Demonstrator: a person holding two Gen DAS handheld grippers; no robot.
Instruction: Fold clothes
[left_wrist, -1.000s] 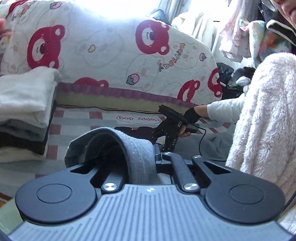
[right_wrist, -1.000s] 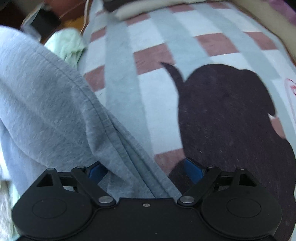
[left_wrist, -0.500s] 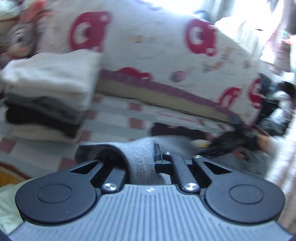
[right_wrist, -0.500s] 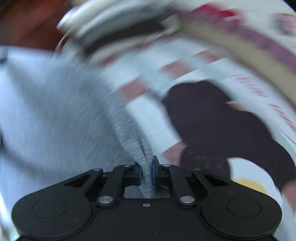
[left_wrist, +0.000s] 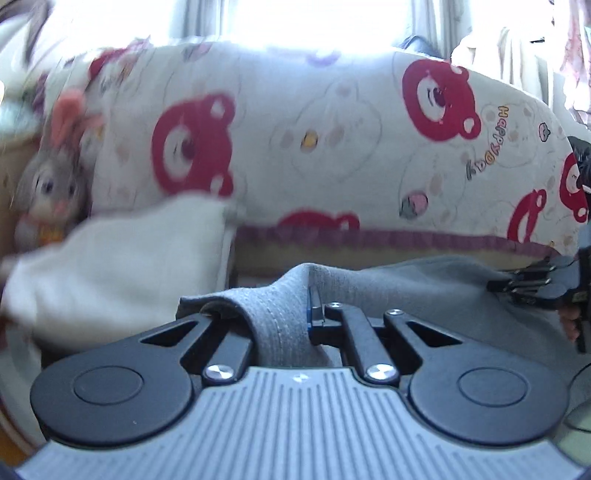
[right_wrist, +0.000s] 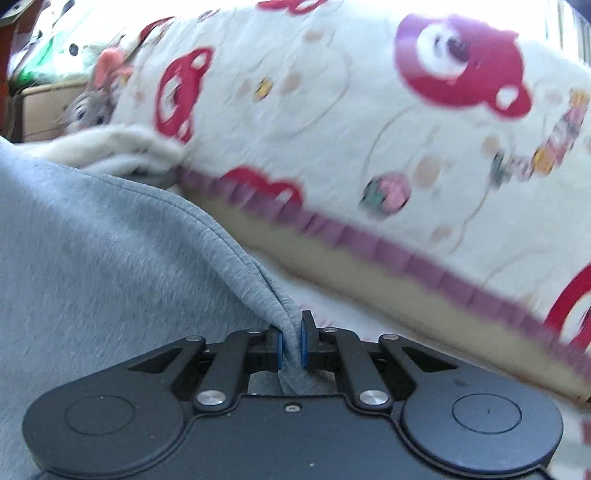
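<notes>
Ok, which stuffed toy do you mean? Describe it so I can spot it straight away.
Find the big white quilt with red bear faces that fills the background. At its left end, above the folded cream garment, sits the plush rabbit. It is grey with pink ears, the only toy there, while everything beside it is flat fabric.
</notes>
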